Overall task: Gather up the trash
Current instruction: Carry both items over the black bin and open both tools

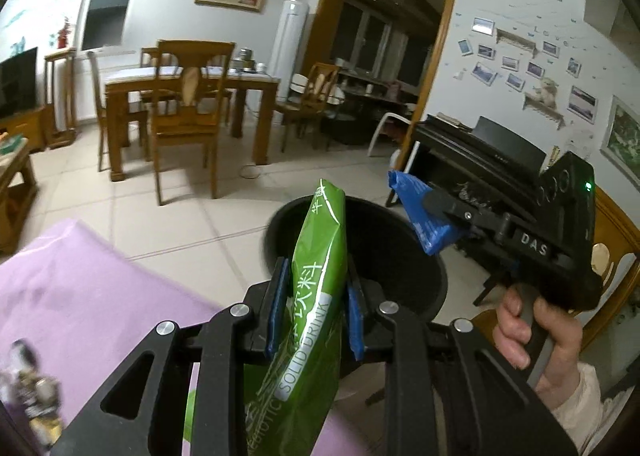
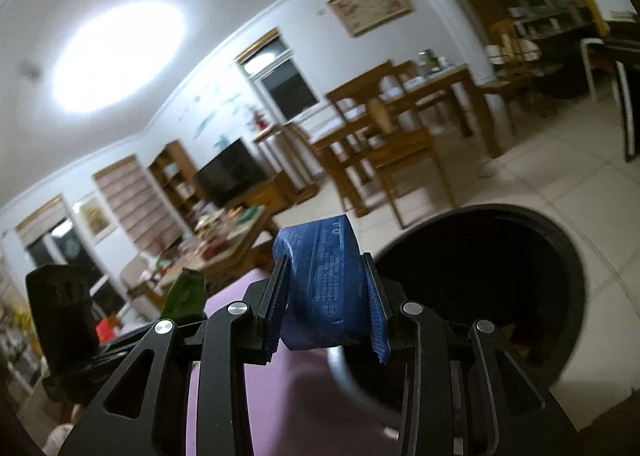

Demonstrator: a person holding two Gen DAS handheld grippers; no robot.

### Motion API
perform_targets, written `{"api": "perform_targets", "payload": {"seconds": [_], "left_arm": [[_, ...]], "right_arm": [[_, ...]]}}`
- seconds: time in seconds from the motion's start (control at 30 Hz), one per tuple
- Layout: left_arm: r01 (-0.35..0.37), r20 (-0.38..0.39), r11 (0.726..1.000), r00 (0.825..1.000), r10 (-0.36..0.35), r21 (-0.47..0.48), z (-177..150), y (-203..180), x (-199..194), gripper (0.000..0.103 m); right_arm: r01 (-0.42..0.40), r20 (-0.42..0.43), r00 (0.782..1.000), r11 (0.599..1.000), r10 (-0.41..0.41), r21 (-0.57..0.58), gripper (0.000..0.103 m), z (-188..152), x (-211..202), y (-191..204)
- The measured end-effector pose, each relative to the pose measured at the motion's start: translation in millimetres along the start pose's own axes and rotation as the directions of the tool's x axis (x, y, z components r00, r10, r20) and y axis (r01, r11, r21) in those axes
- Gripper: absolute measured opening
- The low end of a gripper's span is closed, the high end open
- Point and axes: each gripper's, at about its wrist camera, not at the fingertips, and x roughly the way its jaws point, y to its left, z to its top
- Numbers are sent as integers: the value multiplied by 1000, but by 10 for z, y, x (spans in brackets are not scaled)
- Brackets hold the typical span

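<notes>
The left gripper [image 1: 316, 308] is clamping a green drink pouch [image 1: 310, 296] across its middle, holding it upright over the near rim of the black bin [image 1: 400, 256]. The right gripper [image 2: 326, 308] is pinching a folded blue wrapper [image 2: 320, 292] beside that bin. Both look like light, limp, slick film (probably empty), so gripping across the flat body is keeping them from sliding; a corner hold would likely let them flop.

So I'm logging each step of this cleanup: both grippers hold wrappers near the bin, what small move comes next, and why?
Probably ease the left gripper forward over the black bin before opening. Its green packet is clamped at the near rim, and the right gripper grips the blue wrapper beside the opening.
</notes>
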Motion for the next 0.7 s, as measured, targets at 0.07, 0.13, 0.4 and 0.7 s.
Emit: {"api": "perform_targets", "payload": {"seconds": [0.07,0.13,0.4,0.7], "left_arm": [[16,-5,1000,1000,-16,-1,30,-84,201,25],[34,-17,999,999,-34,-8,59,-154,395,25],[58,-56,998,997,-58,1,111,-349,818,25],[61,-87,998,994,-60,13,108,-495,1020,26]], "right_arm": [[30,12,999,999,-30,22,35,44,-34,-243],[52,17,998,998,-52,40,35,66,-47,-410],[93,13,995,990,-94,102,35,-18,-68,-936],[107,9,994,986,-110,129,35,-93,2,-1038]]}}
